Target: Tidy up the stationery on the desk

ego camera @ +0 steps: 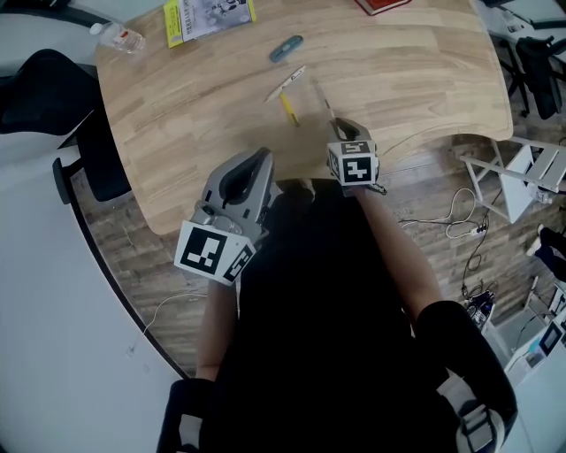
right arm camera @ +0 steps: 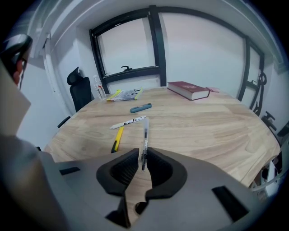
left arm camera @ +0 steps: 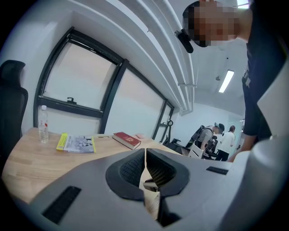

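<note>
My right gripper (ego camera: 341, 128) is over the desk's near edge, shut on the near end of a clear pen (ego camera: 321, 102). In the right gripper view the clear pen (right arm camera: 145, 133) sticks out forward from between the jaws of that gripper (right arm camera: 143, 154). Beyond it on the wooden desk (ego camera: 416, 62) lie a yellow pen (ego camera: 289, 109), a white pen (ego camera: 286, 84) and a blue-grey oblong piece (ego camera: 286, 49). My left gripper (ego camera: 259, 161) hovers at the near edge, shut and holding nothing; in its own view the gripper (left arm camera: 145, 155) has its pads together.
At the far side lie a yellow booklet (ego camera: 208, 18), a plastic bottle (ego camera: 119, 36) and a red book (ego camera: 380, 5). A black chair (ego camera: 49, 84) stands left of the desk. Cables (ego camera: 460, 217) trail on the floor at right. People (left arm camera: 221, 140) stand in the distance.
</note>
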Action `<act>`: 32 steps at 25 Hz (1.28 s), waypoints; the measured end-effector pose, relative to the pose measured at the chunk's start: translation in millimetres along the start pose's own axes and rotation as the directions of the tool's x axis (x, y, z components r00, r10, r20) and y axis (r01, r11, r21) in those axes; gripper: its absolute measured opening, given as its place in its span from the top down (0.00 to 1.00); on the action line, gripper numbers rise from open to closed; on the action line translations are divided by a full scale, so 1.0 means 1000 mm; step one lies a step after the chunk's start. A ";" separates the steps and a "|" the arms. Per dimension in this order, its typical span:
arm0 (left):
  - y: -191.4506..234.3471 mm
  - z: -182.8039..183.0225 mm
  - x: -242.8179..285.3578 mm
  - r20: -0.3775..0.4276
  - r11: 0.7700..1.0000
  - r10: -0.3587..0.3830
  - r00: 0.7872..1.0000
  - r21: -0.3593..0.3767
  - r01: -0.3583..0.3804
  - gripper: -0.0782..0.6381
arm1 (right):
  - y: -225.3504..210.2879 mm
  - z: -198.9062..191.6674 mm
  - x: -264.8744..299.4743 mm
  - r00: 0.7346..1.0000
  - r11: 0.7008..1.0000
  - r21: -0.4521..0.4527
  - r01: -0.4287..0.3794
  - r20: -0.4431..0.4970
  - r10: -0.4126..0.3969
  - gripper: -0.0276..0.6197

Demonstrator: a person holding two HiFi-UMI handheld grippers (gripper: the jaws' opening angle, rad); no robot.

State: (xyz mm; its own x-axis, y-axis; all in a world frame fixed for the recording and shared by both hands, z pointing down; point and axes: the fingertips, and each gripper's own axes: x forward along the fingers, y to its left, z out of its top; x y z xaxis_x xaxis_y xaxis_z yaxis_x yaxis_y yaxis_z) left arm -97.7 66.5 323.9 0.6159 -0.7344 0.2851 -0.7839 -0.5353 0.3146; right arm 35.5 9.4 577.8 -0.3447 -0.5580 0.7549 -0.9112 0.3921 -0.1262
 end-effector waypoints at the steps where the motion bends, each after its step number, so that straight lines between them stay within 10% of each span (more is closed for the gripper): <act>1: -0.002 0.002 0.003 0.001 1.000 0.008 1.000 0.000 -0.008 0.84 | -0.007 0.003 -0.002 1.000 1.000 -0.007 0.004 0.001 -0.004 0.85; 10: -0.019 0.019 0.033 0.057 0.990 0.081 0.995 -0.117 -0.074 0.84 | -0.078 0.012 0.009 0.998 0.999 -0.001 0.048 -0.044 -0.048 0.85; 32: -0.043 0.000 0.083 -0.021 0.982 0.161 0.987 -0.093 -0.162 0.84 | -0.097 -0.019 0.039 0.988 0.999 0.003 -0.039 -0.152 0.039 0.79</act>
State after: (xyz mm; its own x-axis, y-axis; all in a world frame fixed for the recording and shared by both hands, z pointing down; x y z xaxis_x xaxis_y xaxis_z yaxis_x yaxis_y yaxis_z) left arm -12.5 28.4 334.5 0.4835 -0.8018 0.3512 -0.8625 -0.3679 0.3474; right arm 115.1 -36.6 632.3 -0.3419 -0.4248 0.8382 -0.8977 0.4114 -0.1577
